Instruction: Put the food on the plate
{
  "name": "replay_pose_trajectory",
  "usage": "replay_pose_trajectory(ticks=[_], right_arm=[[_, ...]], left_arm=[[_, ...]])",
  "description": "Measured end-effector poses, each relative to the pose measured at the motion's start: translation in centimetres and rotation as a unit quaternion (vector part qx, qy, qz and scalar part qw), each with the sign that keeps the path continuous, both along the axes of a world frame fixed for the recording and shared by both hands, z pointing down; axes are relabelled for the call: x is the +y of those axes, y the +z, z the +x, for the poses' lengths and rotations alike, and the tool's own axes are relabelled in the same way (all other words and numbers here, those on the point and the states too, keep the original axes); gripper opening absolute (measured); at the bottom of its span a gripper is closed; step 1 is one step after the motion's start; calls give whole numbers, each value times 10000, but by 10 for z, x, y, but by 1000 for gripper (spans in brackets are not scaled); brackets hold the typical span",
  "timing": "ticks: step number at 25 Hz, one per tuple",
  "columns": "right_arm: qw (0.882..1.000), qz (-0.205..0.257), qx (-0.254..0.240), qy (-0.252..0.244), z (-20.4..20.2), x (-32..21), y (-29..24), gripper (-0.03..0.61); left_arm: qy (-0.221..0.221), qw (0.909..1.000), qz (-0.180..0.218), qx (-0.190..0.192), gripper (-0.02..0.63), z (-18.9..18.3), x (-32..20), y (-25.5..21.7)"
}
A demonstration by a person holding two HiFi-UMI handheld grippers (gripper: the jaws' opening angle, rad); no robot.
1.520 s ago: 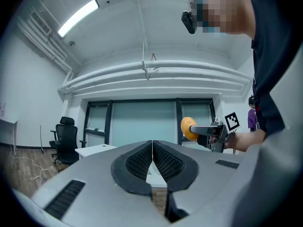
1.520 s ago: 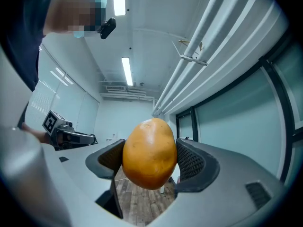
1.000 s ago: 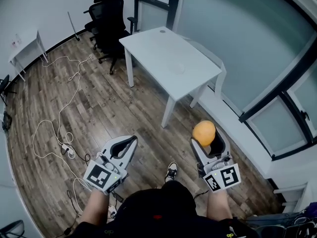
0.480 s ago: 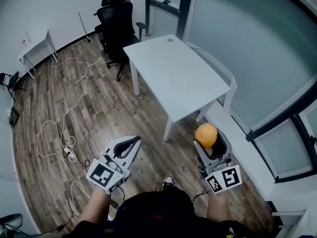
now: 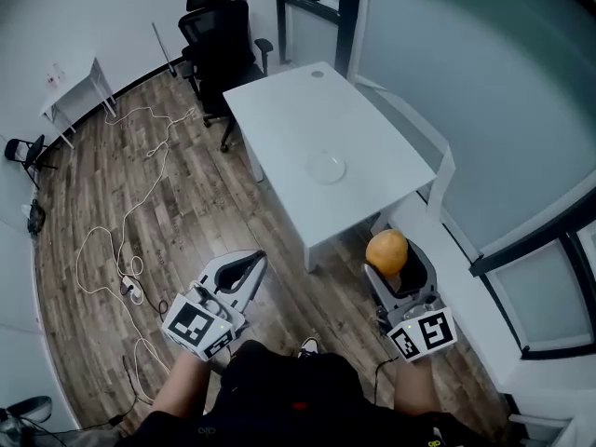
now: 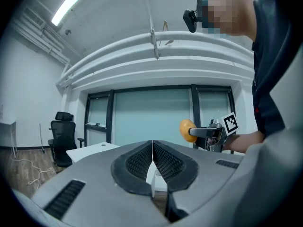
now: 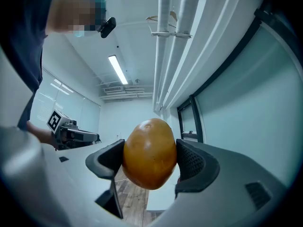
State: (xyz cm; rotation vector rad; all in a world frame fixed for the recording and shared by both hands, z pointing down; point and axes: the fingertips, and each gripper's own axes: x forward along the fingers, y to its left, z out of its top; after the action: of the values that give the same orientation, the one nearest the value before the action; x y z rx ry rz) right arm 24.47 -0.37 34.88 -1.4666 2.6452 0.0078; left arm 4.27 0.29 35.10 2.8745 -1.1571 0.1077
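Observation:
An orange-brown, egg-shaped food item [image 5: 386, 250] sits clamped between the jaws of my right gripper [image 5: 393, 261], held off the near right corner of the white table [image 5: 279, 110]; the right gripper view shows the food [image 7: 150, 153] filling the gap between both pads. A pale round plate [image 5: 327, 167] lies on the table toward its near end. My left gripper [image 5: 244, 266] is shut and empty, held over the wooden floor, left of the table. From the left gripper view the jaws [image 6: 152, 162] meet in a line, and the food [image 6: 186, 130] shows at the right.
Black office chairs [image 5: 214, 35] stand behind the table's far end. White cables [image 5: 112, 222] trail over the wooden floor at the left. A small white side table [image 5: 79, 87] stands by the left wall. Glass partitions [image 5: 484, 110] and a low white ledge [image 5: 466, 277] run along the right.
The view has closed in on the table, which now sits larger and nearer. Both grippers keep their places in the frame, and the food stays held.

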Motion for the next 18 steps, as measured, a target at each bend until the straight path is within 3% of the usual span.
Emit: replay_pose_trajectory(ticks=[4,14,18], right_arm=[[9999,-52,-140,33,20,-14,4,348],[9997,-105,6,204,33,-61,18,348],[9993,-177,165,274,26,-98,18,348]], left_arm=[[176,9997,-19,-175,23,26,-18,4],[555,9984,-110,11,23,56,-90,25],[651,9978,-121,104,23,50,-130,26]])
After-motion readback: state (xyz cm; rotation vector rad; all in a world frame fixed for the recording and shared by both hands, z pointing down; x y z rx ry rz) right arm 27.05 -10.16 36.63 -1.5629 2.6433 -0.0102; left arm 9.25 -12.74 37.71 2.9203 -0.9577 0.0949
